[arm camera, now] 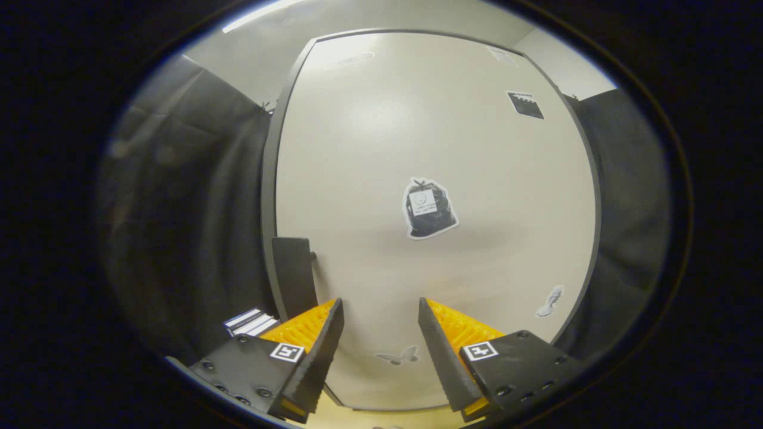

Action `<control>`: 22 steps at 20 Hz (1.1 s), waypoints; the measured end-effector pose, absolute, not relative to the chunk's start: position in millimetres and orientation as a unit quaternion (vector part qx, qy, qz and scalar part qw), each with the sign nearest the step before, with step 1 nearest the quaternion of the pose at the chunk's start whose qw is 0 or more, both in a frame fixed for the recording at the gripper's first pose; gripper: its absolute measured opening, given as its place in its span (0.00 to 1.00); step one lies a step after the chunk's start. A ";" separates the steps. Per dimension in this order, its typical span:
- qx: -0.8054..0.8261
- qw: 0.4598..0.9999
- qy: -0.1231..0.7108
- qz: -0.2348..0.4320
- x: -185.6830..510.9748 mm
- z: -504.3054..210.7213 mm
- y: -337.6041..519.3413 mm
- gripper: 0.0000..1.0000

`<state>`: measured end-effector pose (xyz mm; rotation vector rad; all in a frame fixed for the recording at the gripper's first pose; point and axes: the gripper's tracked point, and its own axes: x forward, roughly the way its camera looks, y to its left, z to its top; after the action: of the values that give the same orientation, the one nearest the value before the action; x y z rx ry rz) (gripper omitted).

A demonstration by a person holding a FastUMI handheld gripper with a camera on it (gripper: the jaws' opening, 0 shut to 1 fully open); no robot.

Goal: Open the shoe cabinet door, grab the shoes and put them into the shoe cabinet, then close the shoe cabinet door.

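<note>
Your hand-held gripper (380, 333) is spread open and empty, its two orange-backed fingers (325, 333) pointing at the closed, cream-coloured shoe cabinet door (429, 131) just ahead. A black handle (293, 275) sits at the door's left edge, just beyond your left finger, and a bin-bag sticker (429, 208) marks the door's middle.

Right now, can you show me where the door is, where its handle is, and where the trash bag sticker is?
Door (477, 155): gripper view, on a bare part of its pale front.
Handle (293, 275): gripper view, on the middle of the dark bar by the door's edge.
Trash bag sticker (429, 208): gripper view, on the black bag.
</note>
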<state>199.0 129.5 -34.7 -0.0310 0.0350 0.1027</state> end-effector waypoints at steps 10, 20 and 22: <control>-0.017 0.999 -0.009 0.049 113.8 -5.3 80.7 0.83; -0.020 0.998 0.000 0.060 22.1 2.5 23.6 0.84; -0.015 0.998 0.002 0.063 14.2 2.3 22.8 0.84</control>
<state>14.2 22.8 2.3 -0.0293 0.0035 0.1263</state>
